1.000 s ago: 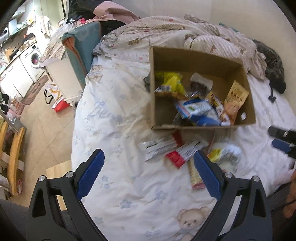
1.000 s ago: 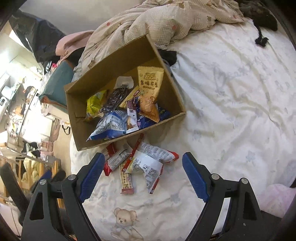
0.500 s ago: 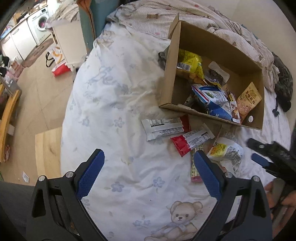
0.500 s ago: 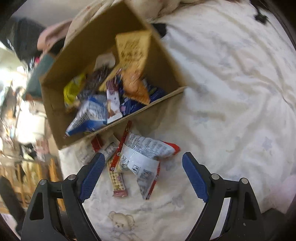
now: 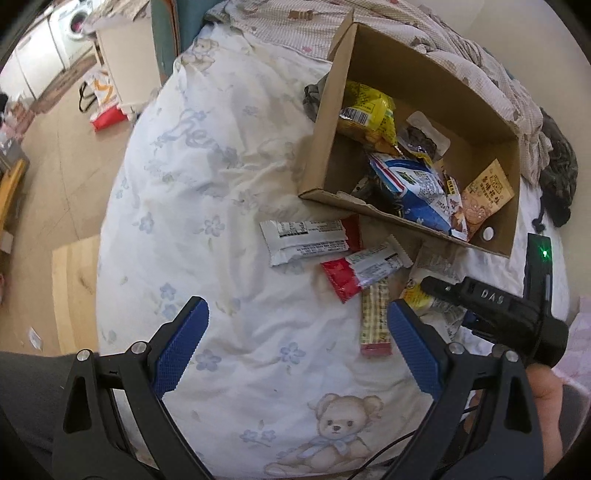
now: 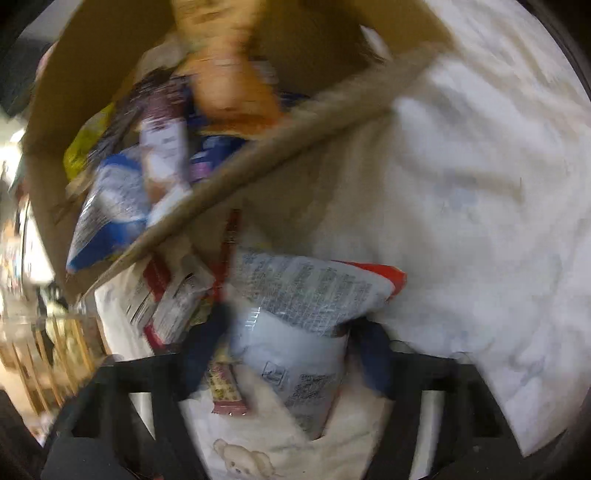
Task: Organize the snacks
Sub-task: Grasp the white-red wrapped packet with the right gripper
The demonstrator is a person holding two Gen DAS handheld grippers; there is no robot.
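Note:
Several snack packets lie on the bed sheet in front of a cardboard box (image 5: 417,70) that holds more snacks. A white and red packet (image 5: 306,243), a red and white bar (image 5: 364,271) and a long wafer bar (image 5: 375,317) lie ahead of my left gripper (image 5: 295,332), which hovers open and empty over the sheet. My right gripper (image 6: 291,339) is down on the heap at the right, its jaws closing around a white printed bag (image 6: 291,354). That view is blurred, and no squeeze on the bag shows. A second white and red bag (image 6: 306,288) lies across it.
A rumpled quilt (image 5: 369,29) and dark clothing (image 5: 557,173) lie behind and right of the box. The bed edge falls to a tiled floor (image 5: 55,177) at the left, with a wooden board (image 5: 74,288) and a white cabinet (image 5: 125,48).
Both grippers have sunk toward the bed. The right one dropped onto the snack heap and its jaws have narrowed around the white bag. The left view has rolled and drawn closer.

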